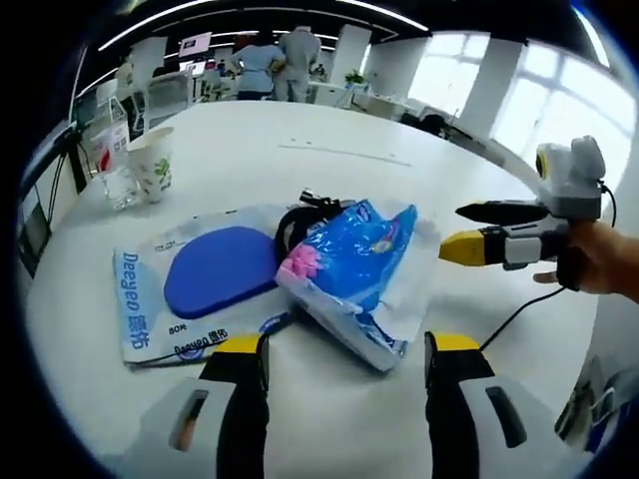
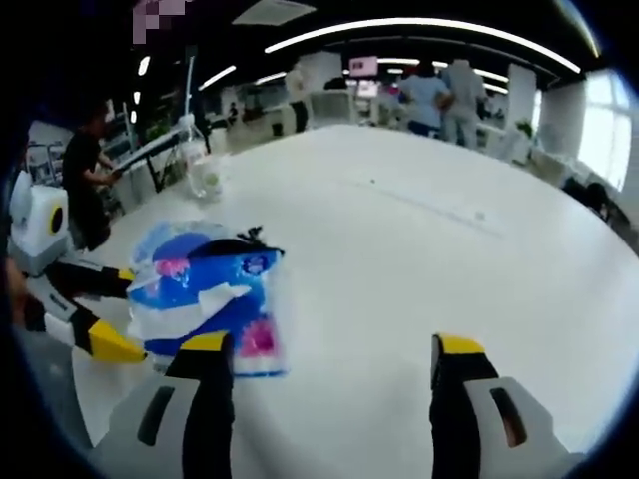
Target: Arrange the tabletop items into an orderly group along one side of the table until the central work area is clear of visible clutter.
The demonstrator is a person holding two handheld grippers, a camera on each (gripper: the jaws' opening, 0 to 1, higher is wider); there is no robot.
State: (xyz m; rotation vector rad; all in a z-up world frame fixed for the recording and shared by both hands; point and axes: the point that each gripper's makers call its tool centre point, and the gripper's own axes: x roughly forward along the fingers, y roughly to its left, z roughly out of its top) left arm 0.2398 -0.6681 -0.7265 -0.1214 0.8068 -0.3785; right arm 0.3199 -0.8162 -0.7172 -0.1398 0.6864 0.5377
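Note:
A blue plastic-wrapped pack (image 1: 359,264) lies crumpled on the white table (image 1: 399,150), partly over a flat white Deeyeo packet with a blue oval (image 1: 195,284). A black cable (image 1: 300,218) pokes out between them. My left gripper (image 1: 346,344) stands open just short of the pack, holding nothing. My right gripper (image 1: 461,230) comes in from the right, open, its tips near the pack's right edge. In the right gripper view the blue pack (image 2: 215,289) sits left of my open right gripper (image 2: 329,344), and the left gripper (image 2: 130,314) shows at the far left.
A paper cup (image 1: 152,163) and a clear plastic container (image 1: 115,170) stand at the table's far left edge; they appear as cup and bottle (image 2: 195,160) in the right gripper view. People stand at desks beyond the table. Bare tabletop spreads to the far right.

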